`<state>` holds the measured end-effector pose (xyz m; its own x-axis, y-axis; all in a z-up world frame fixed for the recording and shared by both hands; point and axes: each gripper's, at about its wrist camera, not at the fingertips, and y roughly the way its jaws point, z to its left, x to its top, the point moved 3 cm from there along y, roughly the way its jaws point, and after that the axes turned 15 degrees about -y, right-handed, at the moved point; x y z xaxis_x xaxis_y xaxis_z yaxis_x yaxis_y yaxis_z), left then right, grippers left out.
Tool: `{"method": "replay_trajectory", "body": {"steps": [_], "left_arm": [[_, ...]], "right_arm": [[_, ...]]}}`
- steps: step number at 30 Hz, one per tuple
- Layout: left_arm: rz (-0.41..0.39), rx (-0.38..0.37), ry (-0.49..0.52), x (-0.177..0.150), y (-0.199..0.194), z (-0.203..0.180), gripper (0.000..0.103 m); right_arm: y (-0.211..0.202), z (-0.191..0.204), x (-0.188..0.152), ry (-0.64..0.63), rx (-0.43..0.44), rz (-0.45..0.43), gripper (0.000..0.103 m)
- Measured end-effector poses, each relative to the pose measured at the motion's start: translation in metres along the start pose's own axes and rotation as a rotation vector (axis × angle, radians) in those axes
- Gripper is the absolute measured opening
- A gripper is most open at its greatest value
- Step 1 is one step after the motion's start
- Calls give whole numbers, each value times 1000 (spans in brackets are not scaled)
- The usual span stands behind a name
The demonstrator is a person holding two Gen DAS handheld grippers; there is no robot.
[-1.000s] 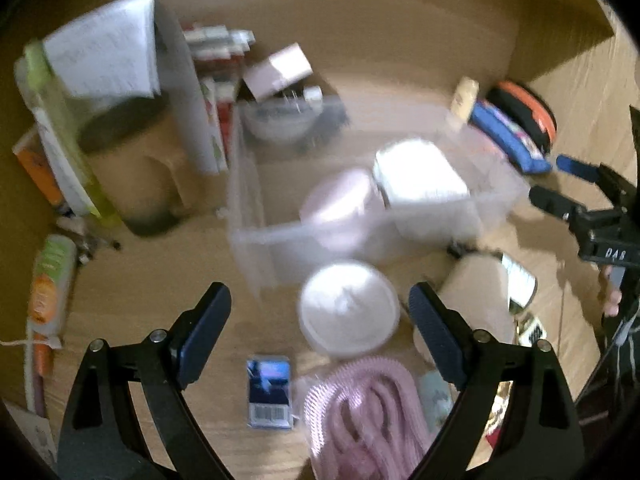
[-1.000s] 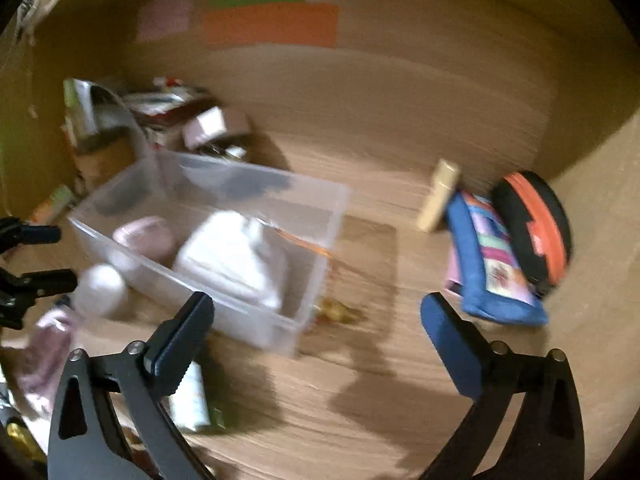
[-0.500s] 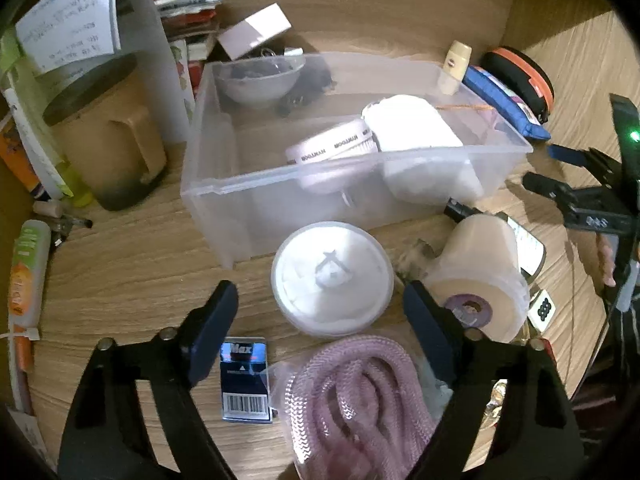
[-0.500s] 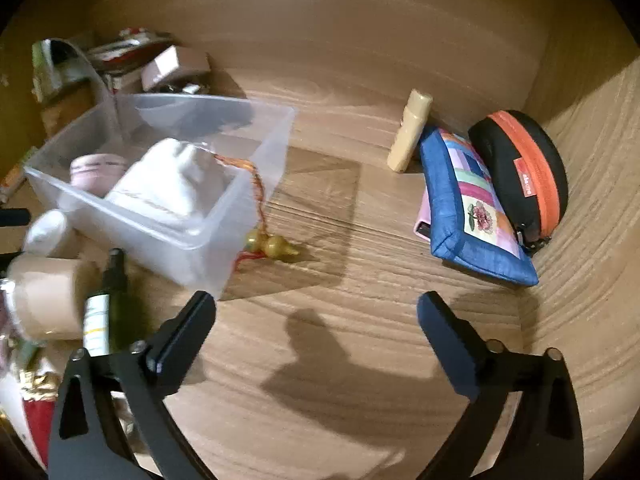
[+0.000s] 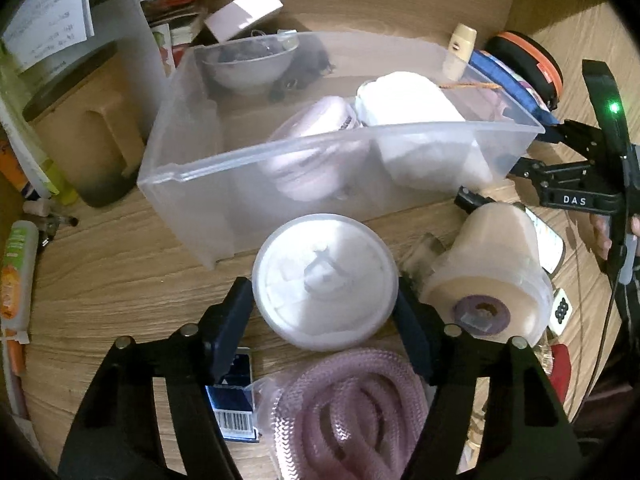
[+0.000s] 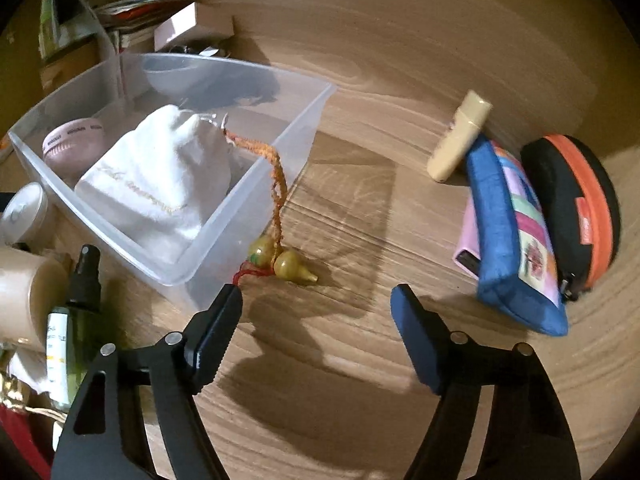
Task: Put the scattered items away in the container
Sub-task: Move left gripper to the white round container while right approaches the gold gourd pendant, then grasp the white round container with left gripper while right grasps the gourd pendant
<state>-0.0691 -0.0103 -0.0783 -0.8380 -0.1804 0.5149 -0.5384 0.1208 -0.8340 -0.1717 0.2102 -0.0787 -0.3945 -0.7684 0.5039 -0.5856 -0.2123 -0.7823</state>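
Only the right wrist view shows the gourd charm (image 6: pixel 294 266).

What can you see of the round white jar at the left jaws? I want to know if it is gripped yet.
The round white jar is a squat tub of frosted plastic with a moulded mark on its lid. It stands upright on the wooden table, just in front of the clear container. The left gripper has been closing around it; its jaws flank the jar, seemingly touching or nearly so.
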Motion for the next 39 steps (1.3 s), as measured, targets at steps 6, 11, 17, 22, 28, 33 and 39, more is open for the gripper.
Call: {"method": "replay_trajectory", "body": {"steps": [6, 11, 17, 22, 28, 33, 39], "left_arm": [[-11, -19, -34, 1, -2, 4, 65], [-24, -19, -52, 0, -4, 5, 65], [-66, -12, -60, 2, -14, 4, 65], [-101, -16, -61, 4, -23, 7, 65], [-118, -14, -70, 2, -30, 10, 65], [-139, -20, -77, 2, -41, 11, 65], [-186, -39, -77, 6, -59, 8, 65]], "right_arm": [[7, -4, 6, -29, 75, -16, 56], [15, -4, 13, -55, 81, -25, 54], [16, -4, 14, -50, 152, -52, 34], [17, -1, 17, -52, 187, -65, 18], [16, -1, 17, -33, 197, -70, 15], [6, -6, 15, -5, 179, -76, 15], [-13, -15, 15, 18, 151, -111, 15]]}}
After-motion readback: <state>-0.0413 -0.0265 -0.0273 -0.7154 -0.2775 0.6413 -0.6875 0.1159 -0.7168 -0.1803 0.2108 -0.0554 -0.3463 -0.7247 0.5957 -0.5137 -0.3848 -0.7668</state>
